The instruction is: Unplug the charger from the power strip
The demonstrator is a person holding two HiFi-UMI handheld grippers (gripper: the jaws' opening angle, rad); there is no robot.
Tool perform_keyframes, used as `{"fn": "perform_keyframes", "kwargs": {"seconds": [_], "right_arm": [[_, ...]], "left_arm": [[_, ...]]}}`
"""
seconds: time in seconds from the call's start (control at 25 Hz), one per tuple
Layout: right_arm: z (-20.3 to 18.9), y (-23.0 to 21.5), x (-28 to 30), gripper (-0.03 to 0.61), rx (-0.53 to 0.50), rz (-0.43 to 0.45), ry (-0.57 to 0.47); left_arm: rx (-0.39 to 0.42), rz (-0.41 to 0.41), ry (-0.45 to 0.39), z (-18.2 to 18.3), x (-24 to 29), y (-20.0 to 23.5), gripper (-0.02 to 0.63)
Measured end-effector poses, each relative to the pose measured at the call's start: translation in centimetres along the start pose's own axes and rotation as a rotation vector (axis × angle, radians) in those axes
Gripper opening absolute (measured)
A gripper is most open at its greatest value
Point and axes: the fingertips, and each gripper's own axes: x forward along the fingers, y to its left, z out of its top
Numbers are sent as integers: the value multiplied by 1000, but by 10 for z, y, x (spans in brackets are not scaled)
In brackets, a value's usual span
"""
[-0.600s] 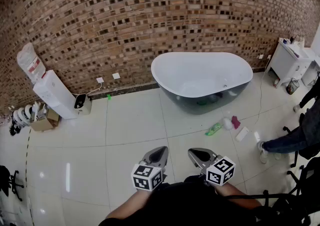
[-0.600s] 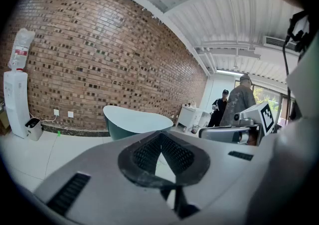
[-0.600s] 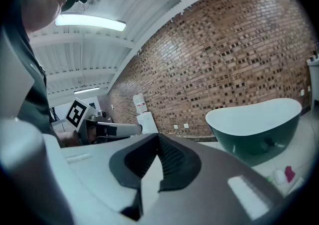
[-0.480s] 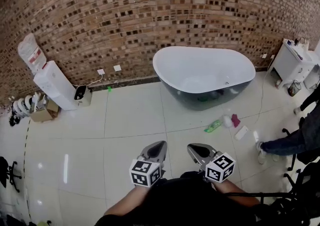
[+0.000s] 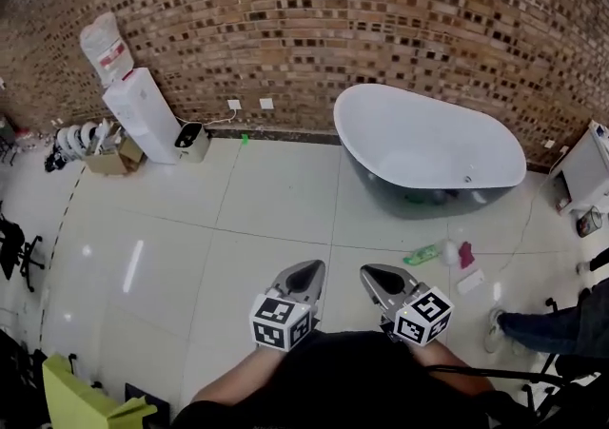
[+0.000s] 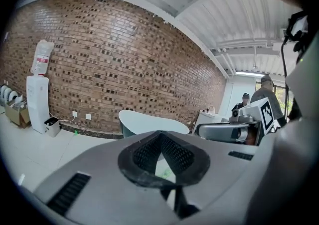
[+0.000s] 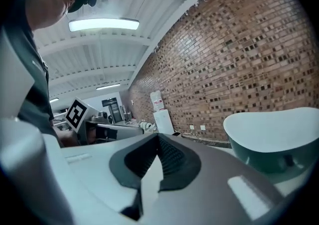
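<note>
Charger, power strip unseen; left claw (image 5: 308,271) and right claw (image 5: 373,274) closed, empty, above tiled floor (image 5: 266,213). Best next: search by wall sockets (image 5: 234,105), open one claw before reaching

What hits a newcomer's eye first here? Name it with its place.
The white freestanding bathtub on the tiled floor, before the brick wall, right of centre. Next, the white water dispenser by the wall at far left, and the left gripper and right gripper side by side at the bottom, both shut and empty.
</note>
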Motion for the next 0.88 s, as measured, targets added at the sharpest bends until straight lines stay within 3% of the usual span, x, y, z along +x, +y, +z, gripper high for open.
{"fn": "perform_keyframes", "kwargs": {"seconds": [0.28, 0.44, 0.52, 0.88], "right_arm": [[3, -9, 14, 3, -5, 141, 33], [1, 2, 7, 3, 0, 178, 55], [-3, 10, 8, 3, -8, 225, 78], [-37, 68, 26, 3, -53, 455, 186]], "left_arm": [[-35, 142, -12, -4, -2, 6, 8], [-31, 153, -10, -1, -9, -4, 8], [-32, 198, -30, -3, -21, -4, 8], [-149, 415, -27, -50, -89, 7, 8]]}}
